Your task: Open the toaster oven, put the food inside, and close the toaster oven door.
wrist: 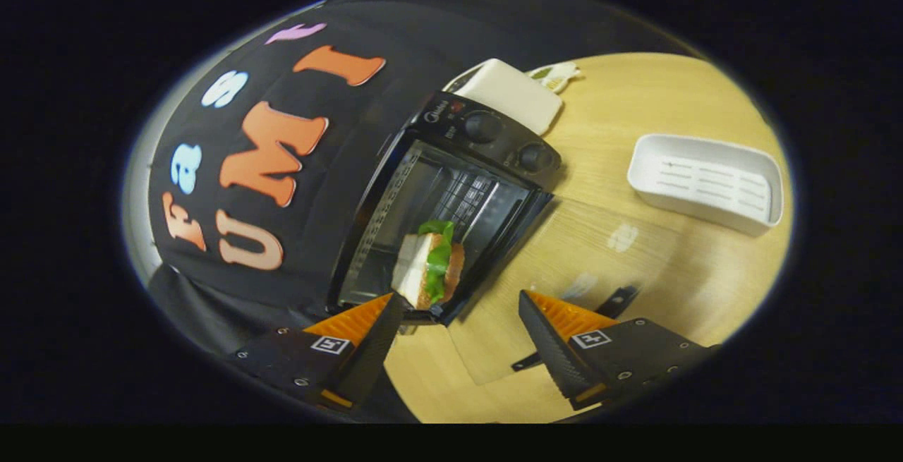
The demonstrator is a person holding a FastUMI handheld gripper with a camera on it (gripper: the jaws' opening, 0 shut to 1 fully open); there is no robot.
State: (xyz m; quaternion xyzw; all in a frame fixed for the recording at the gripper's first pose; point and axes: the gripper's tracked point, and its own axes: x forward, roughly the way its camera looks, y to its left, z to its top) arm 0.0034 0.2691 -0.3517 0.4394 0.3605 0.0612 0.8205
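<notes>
Claw (pixel 462 317) spread wide, pinching nothing, fingers (pixel 367 338) well apart. Toaster oven (pixel 451 194) at 12 o'clock beyond the fingers, door (pixel 536 286) dropped open and lying flat on the wooden surface (pixel 677 95) between the fingers. Sandwich (pixel 430 268) with green lettuce sits at the oven mouth, just ahead of the left finger. White tray (pixel 705 183) at 2 o'clock on the surface, well apart from the oven. White box (pixel 511 92) just behind the oven.

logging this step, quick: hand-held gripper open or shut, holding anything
hand-held gripper: open, fingers spread apart and holding nothing; the sandwich sits in the open toaster oven just ahead of one finger.
</notes>
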